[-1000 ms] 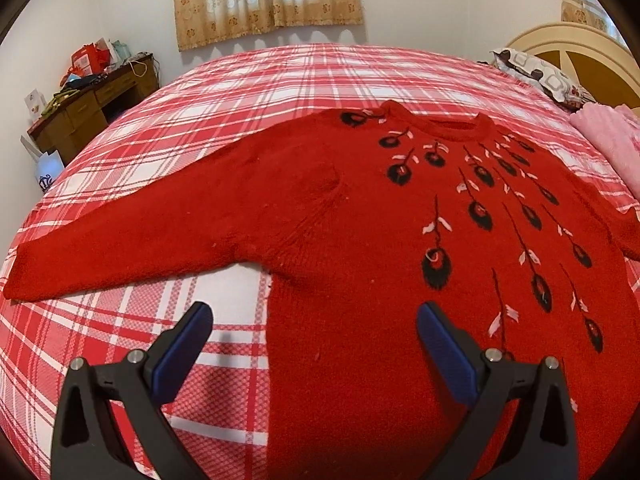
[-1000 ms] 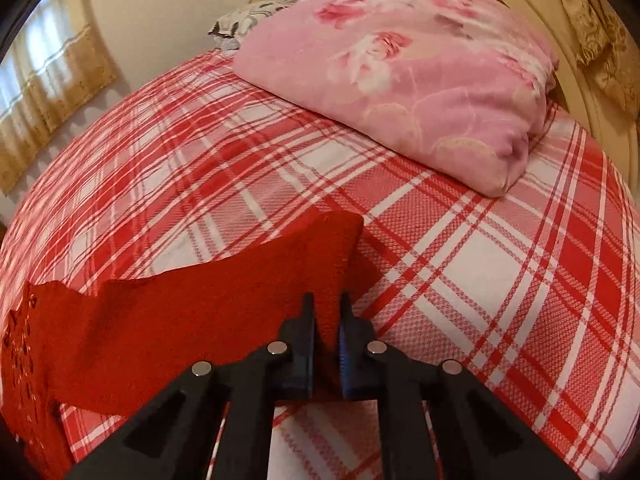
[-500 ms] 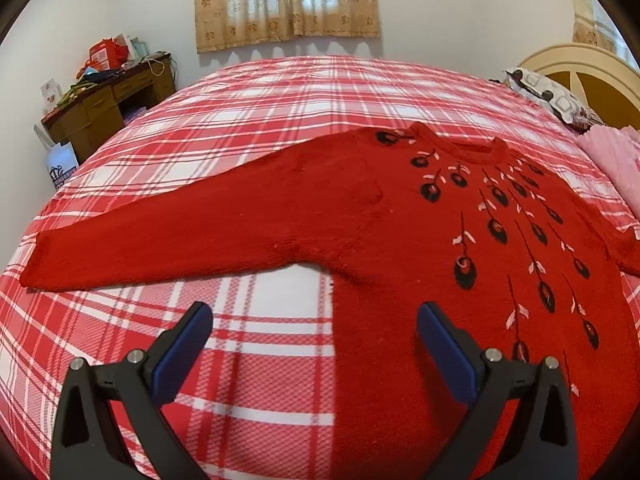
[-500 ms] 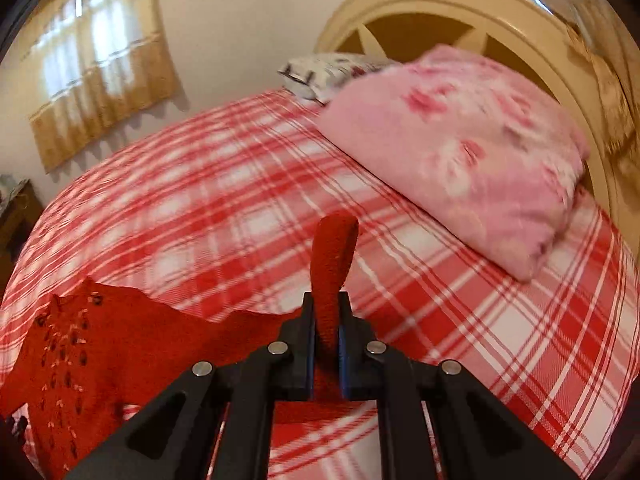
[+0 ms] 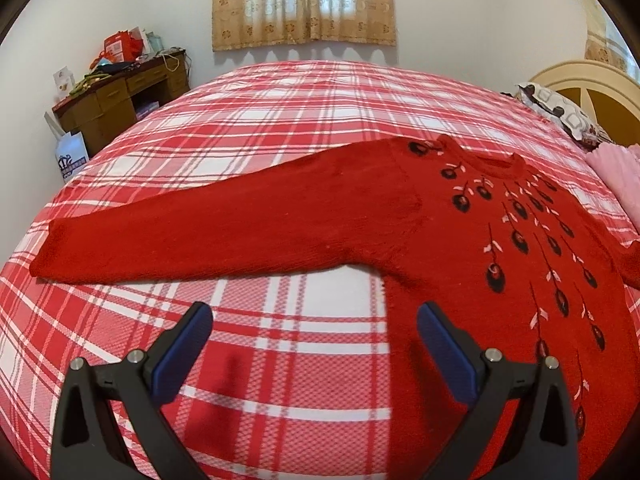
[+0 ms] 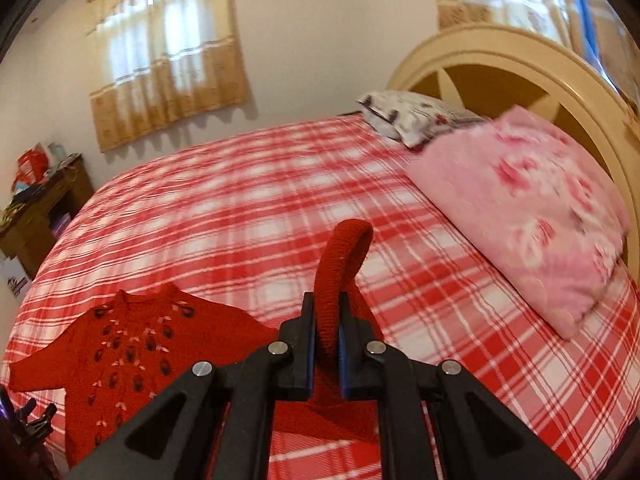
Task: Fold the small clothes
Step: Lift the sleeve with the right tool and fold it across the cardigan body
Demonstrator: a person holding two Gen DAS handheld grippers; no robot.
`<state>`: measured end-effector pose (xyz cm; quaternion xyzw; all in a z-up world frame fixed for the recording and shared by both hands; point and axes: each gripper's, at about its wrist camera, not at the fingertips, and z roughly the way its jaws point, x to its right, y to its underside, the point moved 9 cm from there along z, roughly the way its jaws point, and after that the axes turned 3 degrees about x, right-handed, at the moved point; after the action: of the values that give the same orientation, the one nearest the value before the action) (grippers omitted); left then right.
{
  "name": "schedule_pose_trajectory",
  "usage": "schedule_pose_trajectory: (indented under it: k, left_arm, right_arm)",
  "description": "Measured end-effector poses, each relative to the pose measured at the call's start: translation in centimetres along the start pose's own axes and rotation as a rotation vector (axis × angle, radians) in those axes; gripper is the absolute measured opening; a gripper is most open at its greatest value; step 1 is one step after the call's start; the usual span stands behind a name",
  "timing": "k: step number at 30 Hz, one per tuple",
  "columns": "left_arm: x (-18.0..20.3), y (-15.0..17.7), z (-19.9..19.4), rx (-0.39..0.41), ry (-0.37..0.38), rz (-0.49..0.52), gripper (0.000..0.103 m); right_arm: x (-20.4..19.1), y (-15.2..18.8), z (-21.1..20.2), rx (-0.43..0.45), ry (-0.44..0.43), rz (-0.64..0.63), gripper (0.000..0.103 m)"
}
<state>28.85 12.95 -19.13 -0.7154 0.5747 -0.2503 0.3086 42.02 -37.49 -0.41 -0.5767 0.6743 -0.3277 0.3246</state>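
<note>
Your right gripper (image 6: 324, 316) has its jaws clamped on the cuff of the sweater's right sleeve (image 6: 340, 272). A second ago that sleeve lay flat on the bed; it now stands lifted off the plaid bedspread (image 6: 248, 208) and curls over above the jaws. Judgement: the first fold has begun, the sleeve being carried in toward the sweater body.

Your left gripper (image 5: 316, 344) has its jaws wide apart and holds nothing. Its view has shifted over the last second from the sweater body toward the left sleeve (image 5: 192, 236), which suggests that sleeve is your next grasp.

The red sweater (image 5: 500, 264) lies front up on the bed, neckline away from your left gripper.

The left wrist view alone shows the left sleeve stretched out flat, its cuff well apart from the body, on the side toward the wooden desk (image 5: 116, 100). The right wrist view alone shows the raised sleeve and the pink pillow (image 6: 528, 216) beyond it, near the headboard (image 6: 520, 76). That view is blurred.
</note>
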Motion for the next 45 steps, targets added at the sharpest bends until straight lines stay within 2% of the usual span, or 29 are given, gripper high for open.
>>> schedule_pose_trajectory:
  k: [13,21,26,34,37,43,45]
  left_arm:
    - [-2.4,0.0,0.0,0.024,-0.012,-0.027,0.103]
    - [-4.4,0.2,0.4,0.023,-0.015,-0.067,0.103]
    - [-5.1,0.3,0.4,0.022,-0.015,-0.081,0.103]
    - [-5.6,0.6,0.5,0.017,-0.015,-0.083,0.103]
    - [-5.7,0.7,0.4,0.016,-0.017,-0.087,0.103]
    - [-5.9,1.0,0.4,0.005,-0.026,-0.089,0.103]
    - [-5.8,1.1,0.3,0.003,-0.03,-0.082,0.103]
  right_arm:
    - [-10.7,-3.2,-0.7,0.046,-0.1,-0.135,0.008]
    - [-18.1,-3.8,-0.5,0.059,-0.165,-0.239,0.008]
    - [-23.2,-3.0,-0.1,0.054,-0.218,-0.311,0.008]
    - [-32.0,1.3,2.0,0.011,-0.322,-0.418,0.008]
    - [-35.6,4.1,3.3,-0.027,-0.365,-0.451,0.008]
    - [-41.7,12.6,7.3,-0.164,-0.492,-0.461,0.009]
    - [-42.9,15.5,8.8,-0.26,-0.565,-0.436,0.013]
